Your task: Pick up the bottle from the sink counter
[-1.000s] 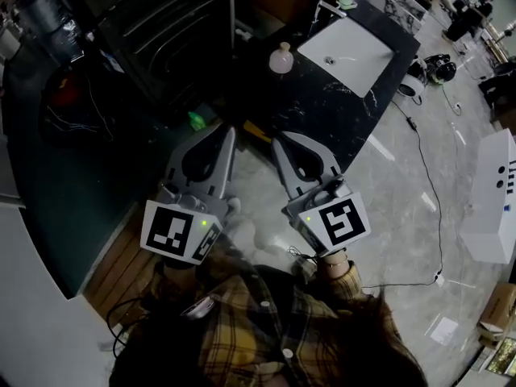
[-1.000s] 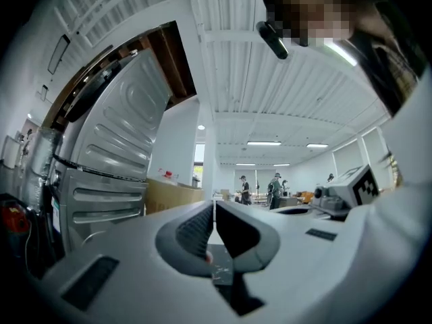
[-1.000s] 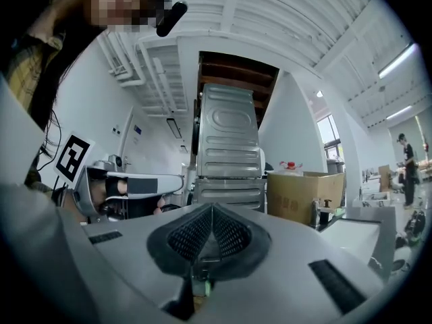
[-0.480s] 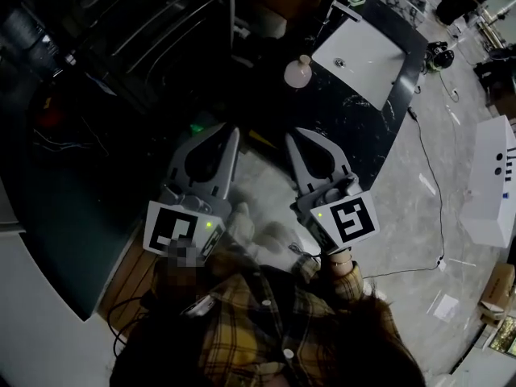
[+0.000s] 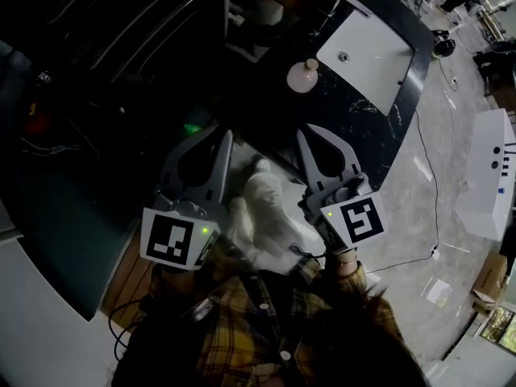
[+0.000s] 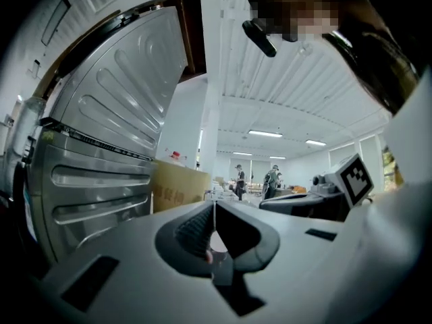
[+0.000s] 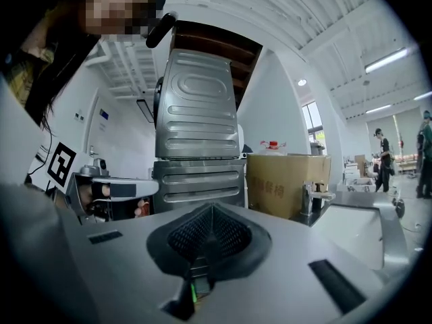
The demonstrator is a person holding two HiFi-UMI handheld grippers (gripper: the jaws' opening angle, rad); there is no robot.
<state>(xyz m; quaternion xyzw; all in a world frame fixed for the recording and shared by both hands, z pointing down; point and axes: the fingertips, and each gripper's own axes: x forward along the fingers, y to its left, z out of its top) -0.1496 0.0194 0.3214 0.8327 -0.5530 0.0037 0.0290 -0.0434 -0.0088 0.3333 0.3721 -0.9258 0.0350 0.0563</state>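
Observation:
The bottle (image 5: 302, 76), round and pale pink with a small cap, stands on the black marble sink counter (image 5: 355, 115), just left of the white sink basin (image 5: 367, 51). Both grippers hang in front of the counter, well short of the bottle. My left gripper (image 5: 222, 135) is shut with nothing in it, and its jaws meet in the left gripper view (image 6: 214, 206). My right gripper (image 5: 311, 132) is likewise shut and empty (image 7: 211, 209); it is the nearer one to the bottle. Neither gripper view shows the bottle.
A grey ribbed metal machine (image 7: 199, 147) stands left of the counter, and a cardboard box (image 7: 287, 181) sits beside a faucet (image 7: 314, 196). A white cabinet (image 5: 488, 184) and a floor cable (image 5: 427, 168) lie to the right. People stand far off (image 6: 273, 179).
The counter, sink and bottle have come closer and shifted right in the head view. Both grippers have advanced toward the counter and stay shut. A pale shoe now shows between them.

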